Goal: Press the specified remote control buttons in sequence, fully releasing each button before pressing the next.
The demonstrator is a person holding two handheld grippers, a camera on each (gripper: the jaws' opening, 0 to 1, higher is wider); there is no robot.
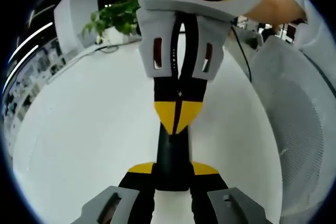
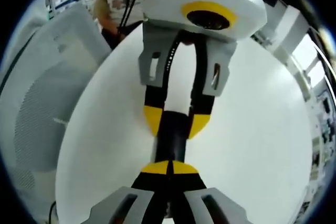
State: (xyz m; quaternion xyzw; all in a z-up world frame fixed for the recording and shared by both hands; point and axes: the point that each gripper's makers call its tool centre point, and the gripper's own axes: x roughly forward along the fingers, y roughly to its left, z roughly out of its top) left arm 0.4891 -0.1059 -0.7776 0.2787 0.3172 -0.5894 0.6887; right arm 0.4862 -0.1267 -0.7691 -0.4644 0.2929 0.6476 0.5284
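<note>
two grippers: left gripper clamps slim black remote (glossy)

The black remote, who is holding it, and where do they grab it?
The left gripper holds the black remote by one end, its jaws either side. The right gripper has its jaws shut, tips on the other end.

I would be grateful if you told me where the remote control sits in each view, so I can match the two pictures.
Left gripper view: remote control low centre, clamped between the left gripper tips, right gripper closed tips over its far end.
Right gripper view: centre, just above the view's own closed tips.
Shared landmark: white mesh chair, right edge there, left edge here.
</note>
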